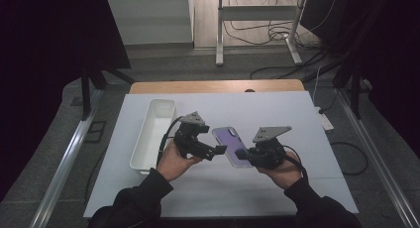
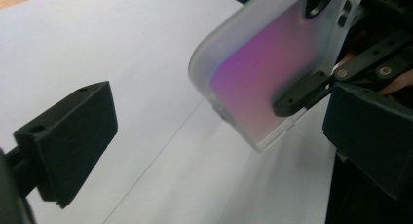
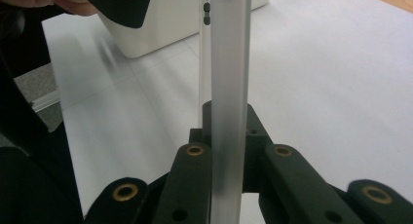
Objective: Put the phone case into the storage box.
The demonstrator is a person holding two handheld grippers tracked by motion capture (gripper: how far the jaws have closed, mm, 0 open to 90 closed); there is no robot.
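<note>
A phone in a clear case with a purple back (image 1: pixel 229 141) is held above the white table, between the two hands. My right gripper (image 1: pixel 246 154) is shut on the phone's near end. In the right gripper view the phone (image 3: pixel 229 63) stands edge-on, pinched between the right gripper's (image 3: pixel 229 141) jaws. My left gripper (image 1: pixel 218 150) is open just to the left of the phone, its jaws wide apart. In the left gripper view the phone (image 2: pixel 263 73) hangs ahead at upper right, clear of the left gripper (image 2: pixel 219 136), with one of the right gripper's fingers (image 2: pixel 302 95) pressed on its back.
A long white tray (image 1: pixel 153 131) lies at the left of the table, behind my left hand; the right gripper view shows the tray (image 3: pixel 165 29) beyond the phone. A white sheet (image 1: pixel 277 188) covers the table, with a wooden edge (image 1: pixel 213 86) at the back.
</note>
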